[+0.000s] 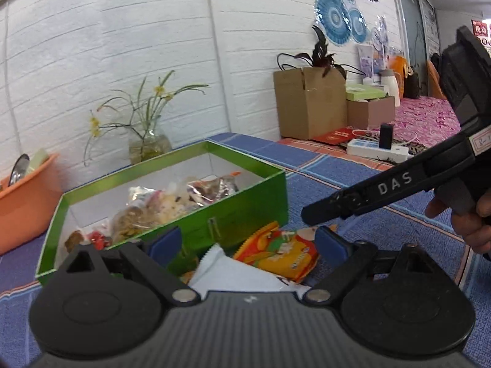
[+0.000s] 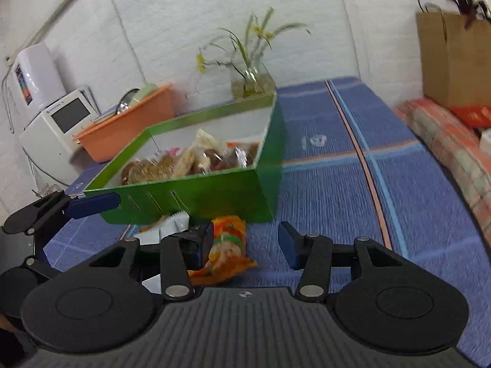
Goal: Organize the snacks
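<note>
From the left wrist camera, the left gripper [image 1: 247,240] is spread wide and holds nothing, its blue pads either side of two loose snacks on the blue plaid tablecloth [image 1: 383,214]: a white sachet with a serrated edge [image 1: 227,271] and an orange-and-yellow crinkled foil snack packet [image 1: 277,253]. Both lie just in front of the glossy green cardboard box [image 1: 245,208], already part-filled with wrapped snacks. The right gripper [image 1: 362,197] reaches in from the right, near the packet. If both tools close in together, they could knock each other or shove the packet against the box wall.

From the right wrist camera, the right gripper [image 2: 245,242] is released and empty, the packet [image 2: 228,251] lying between its jaws, close to the left pad. A grip this off-centre may pinch only a corner and let the foil slip. The left gripper's blue pad [image 2: 92,207] crowds the box front; an orange plastic basin [image 2: 132,128] and a glass vase of yellow flowers [image 2: 251,82] stand behind the box.
</note>
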Motion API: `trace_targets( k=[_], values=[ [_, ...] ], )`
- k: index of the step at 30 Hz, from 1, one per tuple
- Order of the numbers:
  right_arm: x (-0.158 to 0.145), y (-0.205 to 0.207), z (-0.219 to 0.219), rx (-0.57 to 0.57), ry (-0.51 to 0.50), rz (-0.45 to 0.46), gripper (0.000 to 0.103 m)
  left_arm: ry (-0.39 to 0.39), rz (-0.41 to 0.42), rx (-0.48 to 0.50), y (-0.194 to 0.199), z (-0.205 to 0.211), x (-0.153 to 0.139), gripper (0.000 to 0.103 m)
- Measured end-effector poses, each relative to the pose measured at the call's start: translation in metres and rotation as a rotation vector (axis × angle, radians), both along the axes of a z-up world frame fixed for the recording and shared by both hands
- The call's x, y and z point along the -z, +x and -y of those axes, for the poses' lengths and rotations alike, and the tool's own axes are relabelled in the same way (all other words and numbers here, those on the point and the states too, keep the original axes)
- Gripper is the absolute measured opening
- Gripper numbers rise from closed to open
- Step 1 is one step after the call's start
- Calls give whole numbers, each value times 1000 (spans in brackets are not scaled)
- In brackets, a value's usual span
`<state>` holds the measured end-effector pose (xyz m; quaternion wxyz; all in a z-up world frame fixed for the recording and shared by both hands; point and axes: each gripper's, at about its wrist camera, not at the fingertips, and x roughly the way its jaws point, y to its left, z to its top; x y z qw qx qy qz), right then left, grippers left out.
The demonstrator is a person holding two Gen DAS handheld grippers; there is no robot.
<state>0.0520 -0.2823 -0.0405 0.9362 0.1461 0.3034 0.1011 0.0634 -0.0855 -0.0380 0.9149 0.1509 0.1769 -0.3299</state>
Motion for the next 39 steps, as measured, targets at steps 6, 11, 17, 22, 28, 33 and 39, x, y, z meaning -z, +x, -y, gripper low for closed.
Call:
trace_targets(
  k=[6, 11, 17, 22, 28, 33, 39],
  values=[
    [18, 18, 13, 16, 158, -122, 68, 3, -46, 50, 20, 16, 13, 91],
    [26, 23, 28, -26, 303, -183, 71, -36, -175, 144, 24, -2, 16, 85],
    [21, 36, 19, -74, 307, -205, 84, 117, -83, 165, 17, 30, 23, 86],
    [20, 39, 12, -107, 237, -215, 44, 92, -167, 48, 32, 37, 28, 72],
    [17, 30, 8, -122, 219, -184, 38, 111, -172, 76, 18, 39, 23, 47],
    [12, 11, 3, -122, 221, -158, 37, 113, -173, 105, 6, 33, 18, 46],
    [-7, -10, -8, -135, 206, -89, 37, 99, -108, 108, -16, 22, 5, 46]
  ],
)
